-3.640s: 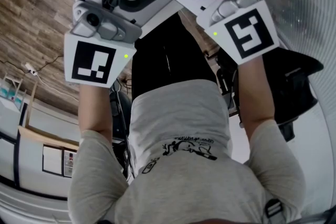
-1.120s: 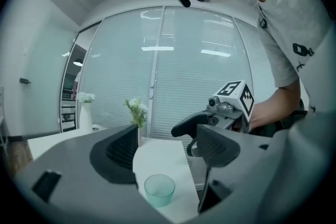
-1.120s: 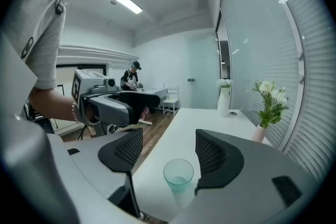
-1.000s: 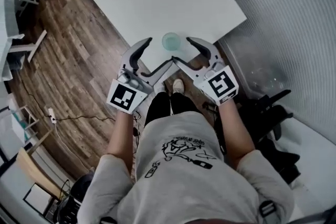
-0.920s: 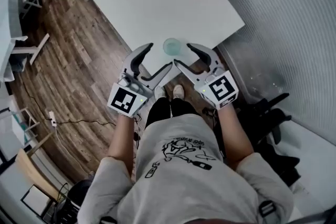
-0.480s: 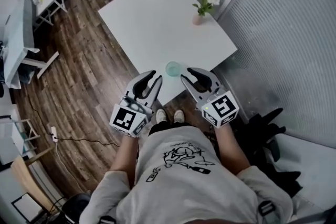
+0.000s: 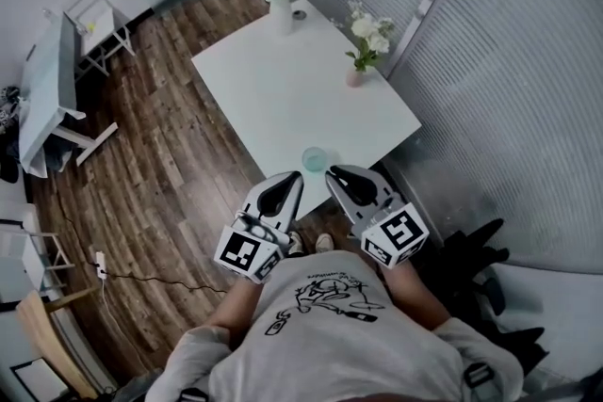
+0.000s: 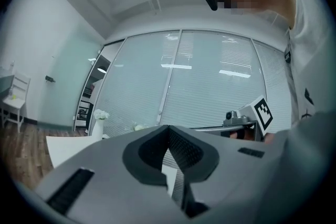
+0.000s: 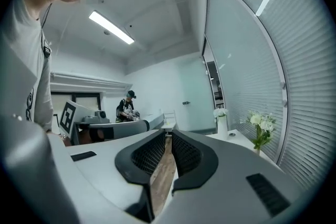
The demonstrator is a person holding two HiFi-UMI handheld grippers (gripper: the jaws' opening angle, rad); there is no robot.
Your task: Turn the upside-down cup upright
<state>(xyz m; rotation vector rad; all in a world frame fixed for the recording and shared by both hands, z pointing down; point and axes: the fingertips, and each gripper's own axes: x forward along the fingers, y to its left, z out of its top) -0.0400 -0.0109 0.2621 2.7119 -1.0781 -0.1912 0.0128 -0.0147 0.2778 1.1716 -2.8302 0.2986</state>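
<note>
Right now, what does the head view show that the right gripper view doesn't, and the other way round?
Only the head view shows the cup, which stands near the table's near edge. Only the right gripper view shows a ceiling light and a second person at the back of the room. Both show the table, the white vase and the green-stemmed flowers.

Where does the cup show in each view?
Head view: cup at the white table's near edge.
Left gripper view: not in it.
Right gripper view: not in it.
Shared landmark: tall white vase: left gripper view, at left; right gripper view, at right.
</note>
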